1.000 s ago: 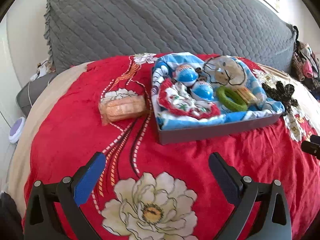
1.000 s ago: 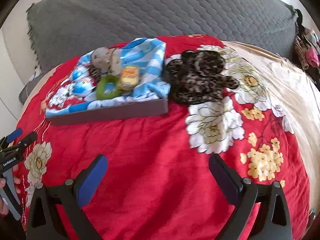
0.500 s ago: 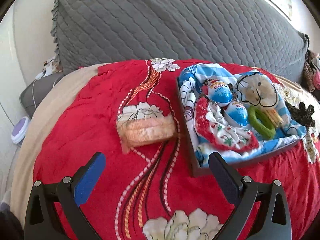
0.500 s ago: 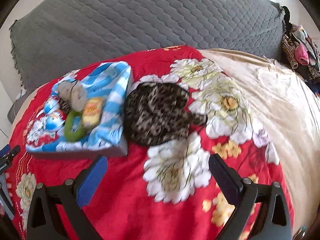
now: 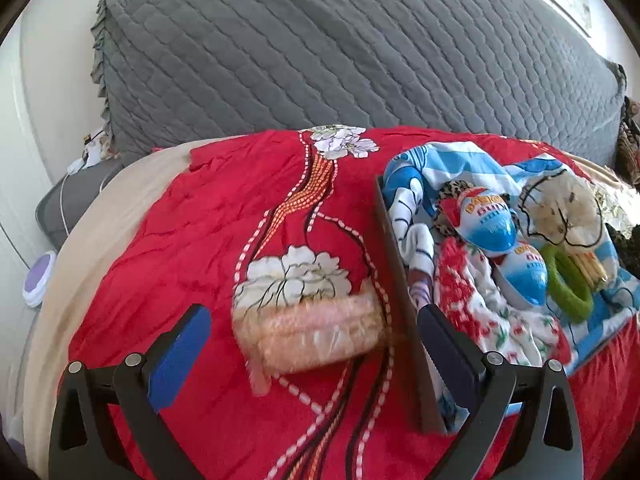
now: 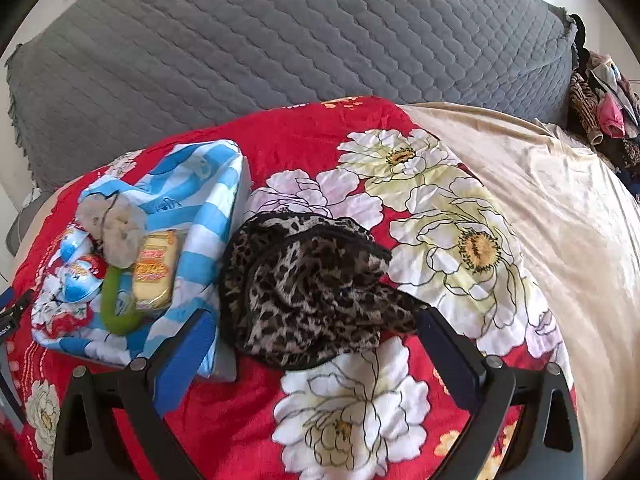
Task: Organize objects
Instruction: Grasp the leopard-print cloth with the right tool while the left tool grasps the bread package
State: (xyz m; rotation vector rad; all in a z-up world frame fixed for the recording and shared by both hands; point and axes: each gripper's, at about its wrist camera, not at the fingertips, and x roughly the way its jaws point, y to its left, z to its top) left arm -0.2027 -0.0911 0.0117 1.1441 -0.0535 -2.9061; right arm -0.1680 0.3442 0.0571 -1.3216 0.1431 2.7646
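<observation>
Left gripper: jaws spread wide, nothing held; blue-padded fingers flank a clear-wrapped pink wafer packet, not touching it.
Wafer packet: lies flat on the red floral bedspread, just beside the outer left wall of the grey tray.
Right gripper: jaws spread wide, nothing held; poised over the near edge of a leopard-print cloth; contact cannot be told.
Leopard-print cloth: crumpled heap on the bedspread, against the tray's right side, outside it.
Tray contents, left wrist view: blue-and-white striped fabric lining the tray; red-and-white patterned cloth; two blue-and-white egg-shaped sweets and lying one behind the other; green ring; cream fluffy item. In the right wrist view a yellow snack packet lies beside the green ring.
Surroundings: grey quilted headboard cover behind the bed; beige sheet to the right; pile of clothing at far right.
</observation>
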